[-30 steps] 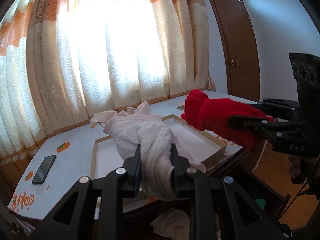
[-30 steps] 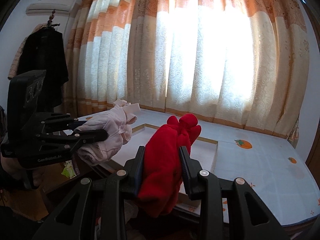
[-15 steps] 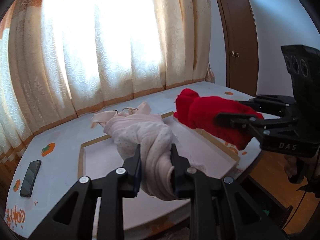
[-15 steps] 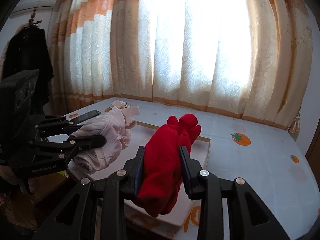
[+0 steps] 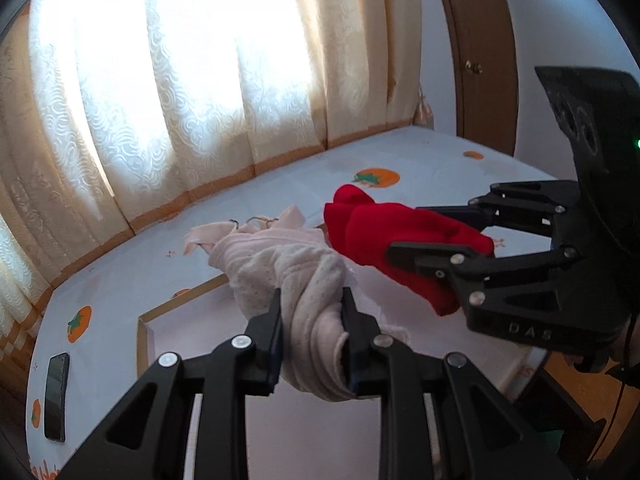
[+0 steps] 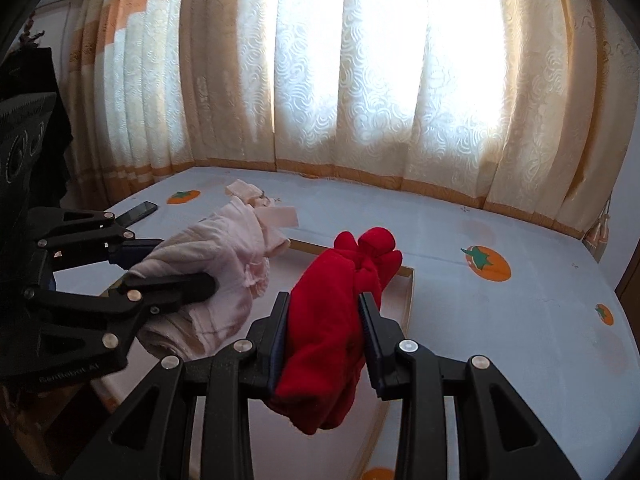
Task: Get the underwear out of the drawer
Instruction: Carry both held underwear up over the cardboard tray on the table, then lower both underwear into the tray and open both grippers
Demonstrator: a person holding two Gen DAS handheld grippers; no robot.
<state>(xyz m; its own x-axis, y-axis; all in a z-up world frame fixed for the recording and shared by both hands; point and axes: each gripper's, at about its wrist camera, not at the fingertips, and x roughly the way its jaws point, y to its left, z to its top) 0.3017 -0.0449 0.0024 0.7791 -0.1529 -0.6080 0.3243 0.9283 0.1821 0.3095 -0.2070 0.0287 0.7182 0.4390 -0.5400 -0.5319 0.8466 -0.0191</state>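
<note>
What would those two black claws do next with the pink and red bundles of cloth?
Probably lower both and let go over the shallow wood-edged tray. The left gripper pinches the pale pink dotted cotton garment, the right gripper the red knit garment, and both hang above that tray on the persimmon-print tablecloth.

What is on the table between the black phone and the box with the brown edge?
Nothing but bare tablecloth with an orange fruit print lies between the phone and the box, in the left wrist view.
</note>
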